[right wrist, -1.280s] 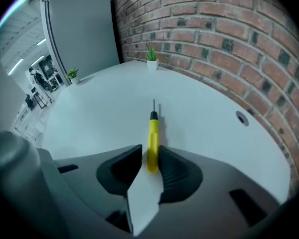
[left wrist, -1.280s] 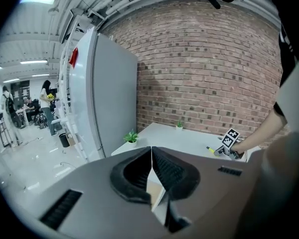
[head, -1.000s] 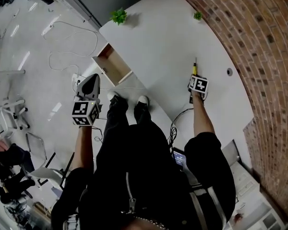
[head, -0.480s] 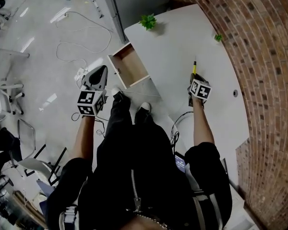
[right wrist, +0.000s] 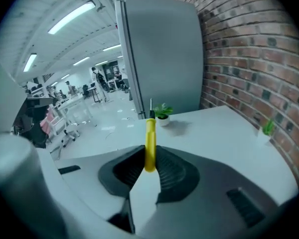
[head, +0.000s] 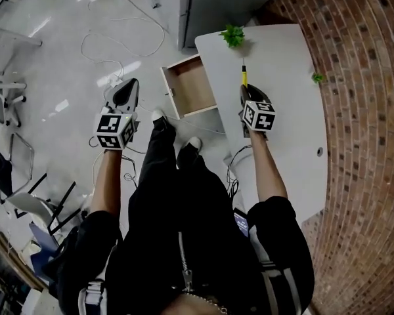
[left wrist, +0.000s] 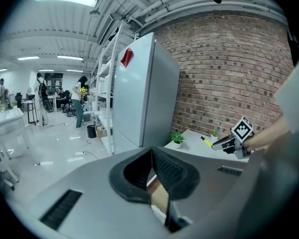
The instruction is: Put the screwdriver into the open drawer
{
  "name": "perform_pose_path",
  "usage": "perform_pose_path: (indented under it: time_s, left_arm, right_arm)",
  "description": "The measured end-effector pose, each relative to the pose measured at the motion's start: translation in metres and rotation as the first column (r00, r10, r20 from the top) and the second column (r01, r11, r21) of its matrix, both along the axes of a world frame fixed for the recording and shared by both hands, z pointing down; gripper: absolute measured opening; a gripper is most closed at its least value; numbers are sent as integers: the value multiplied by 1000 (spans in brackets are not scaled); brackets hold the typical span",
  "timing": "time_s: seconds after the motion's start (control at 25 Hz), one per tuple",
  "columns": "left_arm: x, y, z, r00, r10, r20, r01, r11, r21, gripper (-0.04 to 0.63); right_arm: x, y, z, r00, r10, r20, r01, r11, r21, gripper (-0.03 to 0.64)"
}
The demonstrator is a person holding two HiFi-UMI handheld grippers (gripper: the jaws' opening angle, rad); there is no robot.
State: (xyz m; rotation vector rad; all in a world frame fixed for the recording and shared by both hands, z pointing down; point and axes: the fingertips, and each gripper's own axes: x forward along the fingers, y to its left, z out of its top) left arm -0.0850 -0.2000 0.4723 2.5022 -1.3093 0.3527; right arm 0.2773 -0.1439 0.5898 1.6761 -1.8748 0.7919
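Seen from above, a person in black clothing stands at the near-left edge of a white desk [head: 285,110] that runs along a brick wall [head: 368,143]. Each hand holds a claw.

The right claw [head: 244,90] is clenched on the yellow handle of a screwdriver [head: 243,76]. In the right gripper view the handle sits upright between the two ribbed pads, and the thin metal shaft points away towards a small potted plant [head: 234,36] at the desk's far left corner. The screwdriver hangs in the air above the desk's left edge, just beside the drawer and not yet inside it.

The open drawer [head: 192,87] juts out from the desk's left edge, its wooden bottom bare.

The left claw [head: 127,89] hovers over the floor [head: 52,58], left of the drawer and apart from it. Its jaws are together at the tips and hold nothing.

A second tiny plant [head: 317,78] stands at the desk's edge by the wall. White cables [head: 118,41] lie looped on the floor.
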Motion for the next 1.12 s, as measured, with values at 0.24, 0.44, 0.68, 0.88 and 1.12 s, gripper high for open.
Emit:
perform_pose_path:
  time_s: [0.24, 0.44, 0.68, 0.88, 1.12]
  left_arm:
    - [-39, -15, 15, 998, -63, 4, 63, 998, -28, 25]
    - [-58, -24, 30, 997, -72, 17, 73, 996, -57, 25]
    - [-68, -36, 48, 998, -62, 29, 64, 995, -78, 25]
    - [-73, -39, 75, 998, -34, 52, 40, 993, -109, 25]
    - [-77, -38, 118, 998, -17, 62, 27, 985, -169, 25]
  right_arm:
    - [-74, -37, 24, 988, -154, 35, 154, 988, -22, 78]
    - [-133, -46, 50, 973, -206, 102, 214, 975, -68, 78]
    - [-182, -36, 113, 961, -233, 149, 259, 948, -186, 78]
    - [-200, -28, 178, 965, -206, 165, 249, 915, -316, 78]
    - [-202, -29, 248, 977, -174, 123, 211, 859, -465, 80]
